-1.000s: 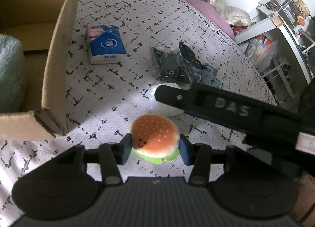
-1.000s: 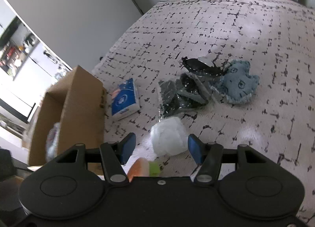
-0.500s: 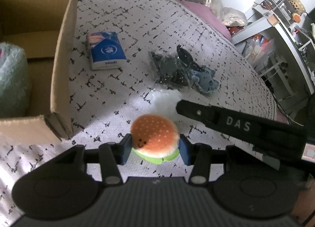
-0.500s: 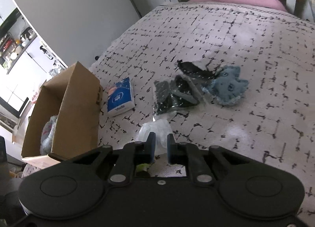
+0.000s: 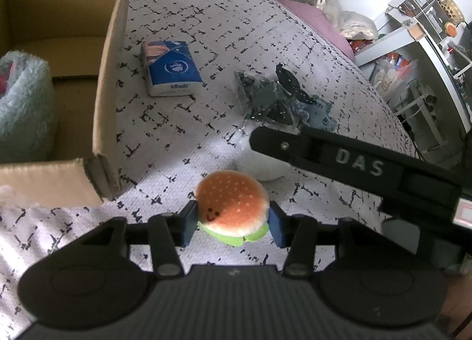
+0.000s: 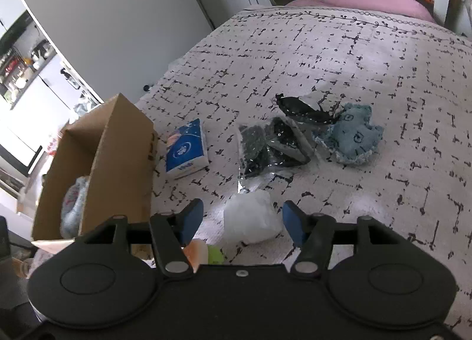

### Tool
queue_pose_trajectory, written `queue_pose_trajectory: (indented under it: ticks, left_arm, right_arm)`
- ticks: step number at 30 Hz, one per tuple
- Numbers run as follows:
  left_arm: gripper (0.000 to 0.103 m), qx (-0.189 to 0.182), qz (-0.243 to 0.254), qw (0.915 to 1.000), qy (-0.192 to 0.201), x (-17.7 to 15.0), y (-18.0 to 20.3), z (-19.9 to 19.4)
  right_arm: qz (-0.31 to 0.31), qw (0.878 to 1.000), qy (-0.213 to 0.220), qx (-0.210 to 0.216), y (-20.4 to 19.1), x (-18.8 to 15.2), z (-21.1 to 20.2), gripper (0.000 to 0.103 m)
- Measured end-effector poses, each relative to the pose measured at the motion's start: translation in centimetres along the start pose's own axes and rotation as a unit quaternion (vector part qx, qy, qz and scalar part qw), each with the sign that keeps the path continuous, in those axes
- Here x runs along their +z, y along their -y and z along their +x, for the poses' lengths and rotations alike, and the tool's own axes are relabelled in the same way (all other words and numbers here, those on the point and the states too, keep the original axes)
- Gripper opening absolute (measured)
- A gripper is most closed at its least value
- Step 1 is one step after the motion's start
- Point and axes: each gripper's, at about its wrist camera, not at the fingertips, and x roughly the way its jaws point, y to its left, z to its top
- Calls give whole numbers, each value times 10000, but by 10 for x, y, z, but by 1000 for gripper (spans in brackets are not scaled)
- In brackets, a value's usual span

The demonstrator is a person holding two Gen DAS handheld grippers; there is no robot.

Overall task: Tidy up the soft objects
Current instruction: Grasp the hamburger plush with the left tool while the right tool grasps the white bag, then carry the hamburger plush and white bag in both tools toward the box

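My left gripper [image 5: 233,223] is shut on a small plush burger [image 5: 233,204], orange bun over green lettuce, held just above the patterned bedspread. The burger's edge shows in the right wrist view [image 6: 203,254]. My right gripper [image 6: 242,219] is open, its jaws either side of a white fluffy ball [image 6: 250,219] lying on the bed; the ball also shows in the left wrist view [image 5: 259,166] under the right gripper's finger [image 5: 324,151]. A cardboard box [image 5: 109,74] stands to the left with a pale blue fluffy item [image 5: 23,110] inside.
A blue tissue pack [image 6: 185,149] lies near the box [image 6: 118,157]. Dark sequined pouches [image 6: 271,145] and a light blue plush [image 6: 351,138] lie farther out. A pink pillow [image 6: 368,1] and cluttered shelves [image 5: 427,24] border the bed.
The right gripper was open a second ago, closed at the white ball half a second ago, and is open around it again now. The left gripper keeps holding the burger.
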Motion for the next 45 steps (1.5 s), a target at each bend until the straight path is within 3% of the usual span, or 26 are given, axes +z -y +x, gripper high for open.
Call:
queue_pose_trajectory:
  ticks: [4,5,6,10,29,45]
  left_arm:
    - [49,-15,-32,10000,-15,0,-1,2]
    - [49,-16,-33,10000,-15,0,-2,3]
    - [49,-13,-32,10000,-17,0,-1,3]
    - [49,-3,9,10000,2,1,0,2]
    - [49,-246,751,9934,832,18,30,-65]
    - [49,-143,1113,9816,1547,31,25,-126]
  right_arm:
    - [-44,9998,-199,5,-3,0,14,59]
    - [-107,9996,-244,-45,-4,-1,18,57]
    - [-152,9994,-298,-124,-4,-2,21,48]
    - [-102,9995,-258,-122,-2,-2,18,45]
    - [-12,9973,713,-146,3,18,-77,45]
    - [-354,9910,1287,63,-37,37,-124,45]
